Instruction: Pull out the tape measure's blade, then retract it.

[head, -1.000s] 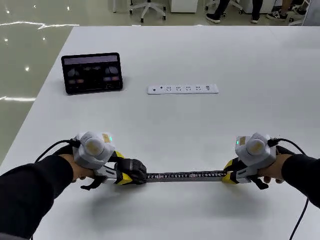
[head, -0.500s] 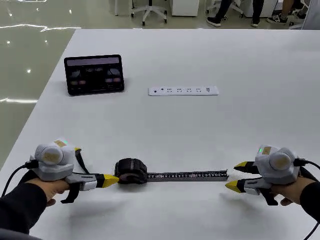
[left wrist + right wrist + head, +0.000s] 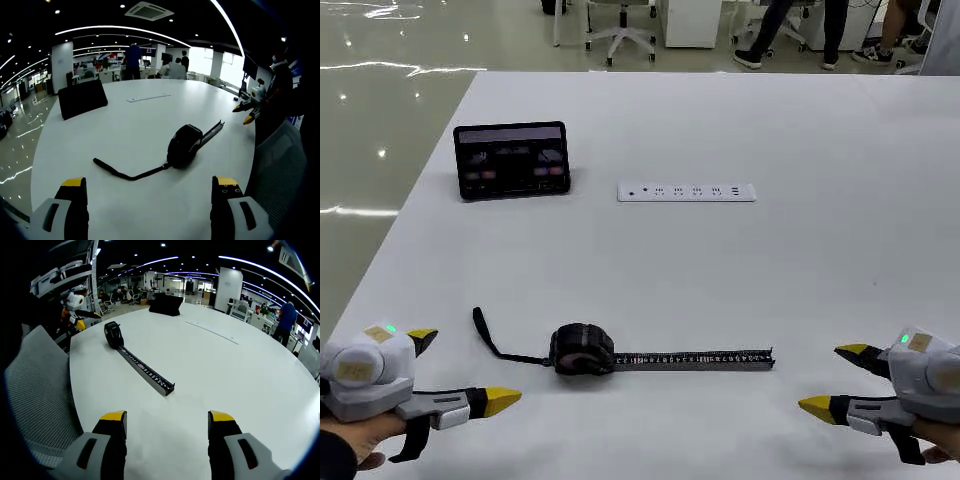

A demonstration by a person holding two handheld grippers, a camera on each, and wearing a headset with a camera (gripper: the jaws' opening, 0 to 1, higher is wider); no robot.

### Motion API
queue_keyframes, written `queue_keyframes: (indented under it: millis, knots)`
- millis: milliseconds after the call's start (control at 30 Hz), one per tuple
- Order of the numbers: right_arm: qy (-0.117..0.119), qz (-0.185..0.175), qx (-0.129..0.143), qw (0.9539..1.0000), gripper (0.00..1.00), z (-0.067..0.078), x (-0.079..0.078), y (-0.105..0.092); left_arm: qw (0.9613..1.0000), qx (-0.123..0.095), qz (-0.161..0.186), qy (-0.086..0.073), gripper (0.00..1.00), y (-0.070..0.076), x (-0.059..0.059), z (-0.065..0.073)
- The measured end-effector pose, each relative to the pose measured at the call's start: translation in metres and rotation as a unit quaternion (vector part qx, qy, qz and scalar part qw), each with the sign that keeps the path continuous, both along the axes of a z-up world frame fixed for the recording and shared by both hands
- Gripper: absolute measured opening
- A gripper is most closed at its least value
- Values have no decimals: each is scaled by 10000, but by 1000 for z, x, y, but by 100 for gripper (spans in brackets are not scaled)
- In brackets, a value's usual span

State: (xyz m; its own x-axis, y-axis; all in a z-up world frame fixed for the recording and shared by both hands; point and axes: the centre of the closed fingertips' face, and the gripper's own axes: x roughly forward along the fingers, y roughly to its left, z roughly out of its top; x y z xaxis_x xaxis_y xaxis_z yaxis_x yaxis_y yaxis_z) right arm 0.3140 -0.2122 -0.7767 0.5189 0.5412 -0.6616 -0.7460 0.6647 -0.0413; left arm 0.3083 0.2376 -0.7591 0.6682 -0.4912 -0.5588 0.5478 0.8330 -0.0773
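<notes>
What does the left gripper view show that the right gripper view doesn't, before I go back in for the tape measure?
Left gripper view: the black wrist strap curling across the table from the tape measure case, on the side toward the open left gripper.
Right gripper view: the blade seen lengthwise, scale face up, its free end just ahead of the open right gripper.
Both: the case with the blade extended, lying free of both grippers, the tablet, the power strip, and the opposite gripper at the far end.
</notes>
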Motion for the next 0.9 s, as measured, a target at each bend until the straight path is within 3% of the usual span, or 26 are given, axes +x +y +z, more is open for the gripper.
queue_keyframes:
  millis: [133, 367, 533, 667, 733, 900]
  knots:
    - [-88, -69, -28, 9999, 72, 7, -11, -11, 10000, -25, 12, -52, 100, 4, -13, 5]
    - [-235, -400, 4, 9989, 80, 11, -20, -29, 9998, -74, 68, -178, 100, 13, -22, 13]
    - [-232, -410, -17, 9989, 85, 12, -37, -35, 9995, -154, 73, -267, 100, 15, -31, 19]
    - [-218, -455, 48, 9987, 91, 22, -48, -38, 9993, -78, 36, -352, 100, 14, -35, 22]
    - [-248, -502, 57, 9984, 92, 29, -51, -42, 9988, 8, 11, -495, 100, 14, -36, 27]
    - [-288, -521, 49, 9982, 99, 36, -56, -48, 9987, -39, -46, -497, 100, 14, -38, 32]
